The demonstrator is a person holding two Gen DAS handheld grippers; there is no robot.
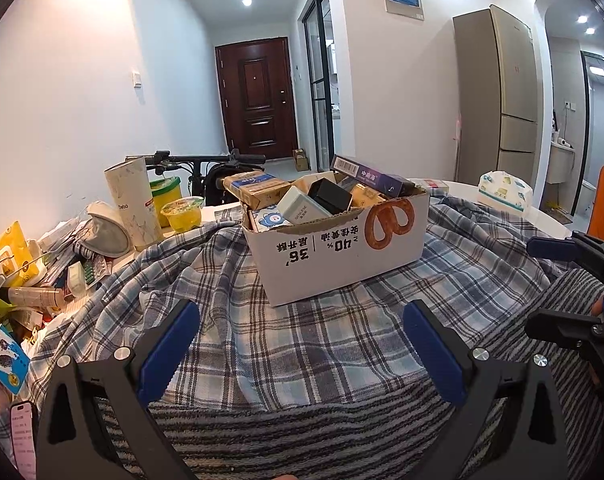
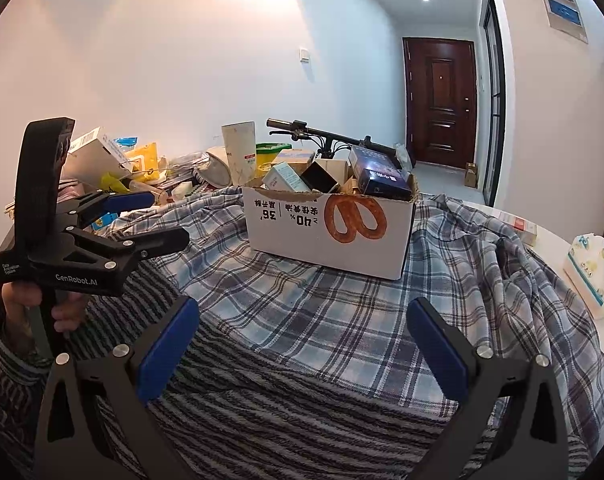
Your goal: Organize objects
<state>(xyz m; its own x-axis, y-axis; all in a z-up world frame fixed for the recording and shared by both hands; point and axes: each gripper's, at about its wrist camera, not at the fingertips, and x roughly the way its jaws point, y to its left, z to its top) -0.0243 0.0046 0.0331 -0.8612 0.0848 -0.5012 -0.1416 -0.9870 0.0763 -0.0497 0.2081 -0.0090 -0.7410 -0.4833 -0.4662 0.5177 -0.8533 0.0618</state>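
A white cardboard box (image 1: 342, 256) (image 2: 322, 236) with a pretzel print sits on a plaid cloth (image 1: 302, 340) (image 2: 342, 312), packed with several small boxes, a dark blue carton (image 1: 372, 176) (image 2: 382, 176) on top. My left gripper (image 1: 299, 350) hovers open in front of the box, holding nothing. My right gripper (image 2: 302, 344) is open and empty too, a little short of the box. In the right wrist view the left gripper (image 2: 141, 216) appears at the left, held by a hand (image 2: 29, 304). The right gripper's fingers (image 1: 558, 248) show at the right edge of the left wrist view.
A heap of loose items lies left of the cloth: a tall white cup (image 1: 131, 204), a yellow jelly cup (image 1: 181, 214), yellow packets (image 1: 13, 252), tubes, a phone (image 1: 23, 436). A tissue pack (image 1: 504, 192) (image 2: 594, 272) rests on the white table at right. A bicycle handlebar (image 2: 326, 136) stands behind.
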